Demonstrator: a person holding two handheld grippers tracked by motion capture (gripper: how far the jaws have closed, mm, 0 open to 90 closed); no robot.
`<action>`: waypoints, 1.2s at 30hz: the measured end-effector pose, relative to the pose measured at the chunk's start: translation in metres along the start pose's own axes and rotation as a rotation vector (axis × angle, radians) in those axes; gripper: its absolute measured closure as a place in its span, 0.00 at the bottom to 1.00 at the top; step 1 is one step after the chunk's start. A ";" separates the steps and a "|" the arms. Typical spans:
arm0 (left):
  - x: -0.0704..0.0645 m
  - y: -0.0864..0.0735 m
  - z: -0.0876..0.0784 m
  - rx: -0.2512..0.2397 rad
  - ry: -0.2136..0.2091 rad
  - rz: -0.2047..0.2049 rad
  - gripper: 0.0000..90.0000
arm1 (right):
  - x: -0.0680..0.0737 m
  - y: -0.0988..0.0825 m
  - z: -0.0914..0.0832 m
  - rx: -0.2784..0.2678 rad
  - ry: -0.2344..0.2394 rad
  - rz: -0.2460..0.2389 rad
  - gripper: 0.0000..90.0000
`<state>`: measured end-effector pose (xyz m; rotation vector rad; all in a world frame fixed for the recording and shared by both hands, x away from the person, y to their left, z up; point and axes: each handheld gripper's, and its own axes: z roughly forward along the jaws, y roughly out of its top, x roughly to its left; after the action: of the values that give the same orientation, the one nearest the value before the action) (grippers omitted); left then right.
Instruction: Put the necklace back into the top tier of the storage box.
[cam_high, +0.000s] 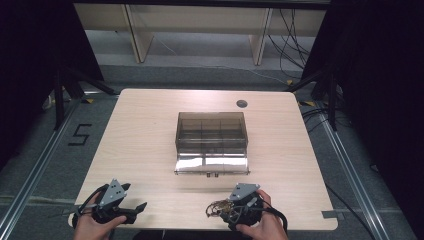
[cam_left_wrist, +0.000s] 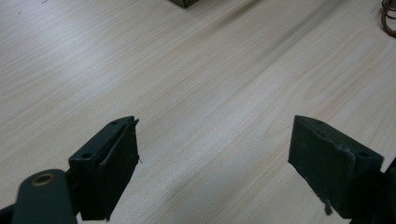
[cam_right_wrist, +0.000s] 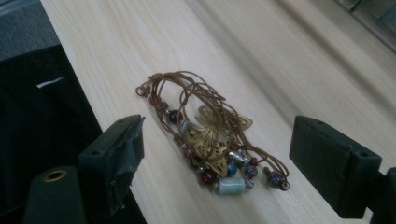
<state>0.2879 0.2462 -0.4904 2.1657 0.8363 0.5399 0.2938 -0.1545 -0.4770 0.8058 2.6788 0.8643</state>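
Note:
A tangle of brown cord with coloured beads and gold leaf charms, a necklace (cam_right_wrist: 210, 137), lies on the wooden table near its front edge. My right gripper (cam_right_wrist: 217, 163) stands open with the necklace between its jaws, not touching it. From above the necklace (cam_high: 216, 207) sits just left of the right gripper (cam_high: 229, 207), held by a hand. My left gripper (cam_left_wrist: 215, 158) is open over bare wood; in the high view the left gripper (cam_high: 134, 200) is at the front left corner. A smoky clear compartment box (cam_high: 211, 132) stands mid-table with its lid (cam_high: 212, 164) folded down toward me.
The table's front edge (cam_right_wrist: 88, 107) runs just beside the necklace, with dark floor beyond. A round cable grommet (cam_high: 242, 104) sits at the back of the table. Bare wood lies between the grippers and the box.

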 end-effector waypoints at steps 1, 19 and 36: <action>0.000 0.000 0.000 0.000 0.000 0.000 0.17 | 0.001 0.001 0.001 0.022 0.001 0.000 0.23; 0.002 0.000 0.002 -0.002 0.005 0.021 0.17 | 0.001 0.006 0.019 0.077 0.032 -0.104 0.37; -0.001 0.000 0.003 -0.014 -0.004 -0.003 0.17 | -0.005 0.010 0.026 0.122 0.066 -0.095 0.64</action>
<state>0.2888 0.2444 -0.4925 2.1520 0.8314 0.5383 0.3113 -0.1379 -0.4919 0.6801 2.8245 0.7239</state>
